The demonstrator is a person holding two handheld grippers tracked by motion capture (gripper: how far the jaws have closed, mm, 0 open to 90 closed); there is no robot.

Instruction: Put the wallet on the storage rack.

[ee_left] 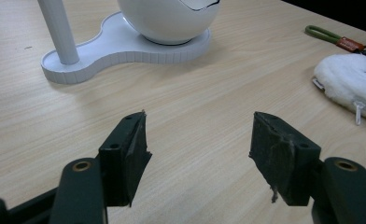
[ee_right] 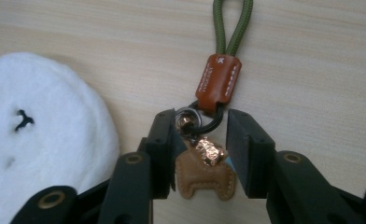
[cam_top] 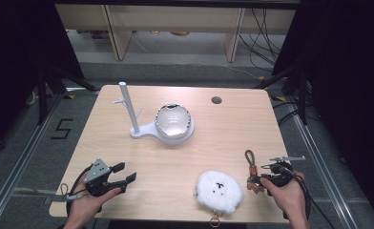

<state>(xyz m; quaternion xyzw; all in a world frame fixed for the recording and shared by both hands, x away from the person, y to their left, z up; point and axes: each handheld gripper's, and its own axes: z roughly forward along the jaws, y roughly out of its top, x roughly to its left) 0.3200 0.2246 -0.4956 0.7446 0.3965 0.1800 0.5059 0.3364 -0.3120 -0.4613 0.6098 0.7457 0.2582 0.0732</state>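
A keychain [cam_top: 250, 162] with a green cord loop, a brown leather sleeve [ee_right: 218, 79], metal rings and a tan leather charm [ee_right: 204, 175] lies flat near the table's right front. My right gripper [ee_right: 200, 119] is shut on its ring and charm, with a jaw pressed to each side; in the high view this gripper [cam_top: 259, 180] sits low at the charm end. My left gripper [cam_top: 127, 172] rests at the table's left front. Its jaws stand wide open [ee_left: 200, 123] over bare wood with nothing between them.
A white fluffy pouch [cam_top: 219, 191] with a small face lies just left of the keychain, also seen as the pouch [ee_right: 41, 126] beside the right jaws. A white stand [cam_top: 142, 132] with a branched post and a glossy bowl [cam_top: 174, 121] sits mid-table. A cable hole [cam_top: 216, 100] is farther back.
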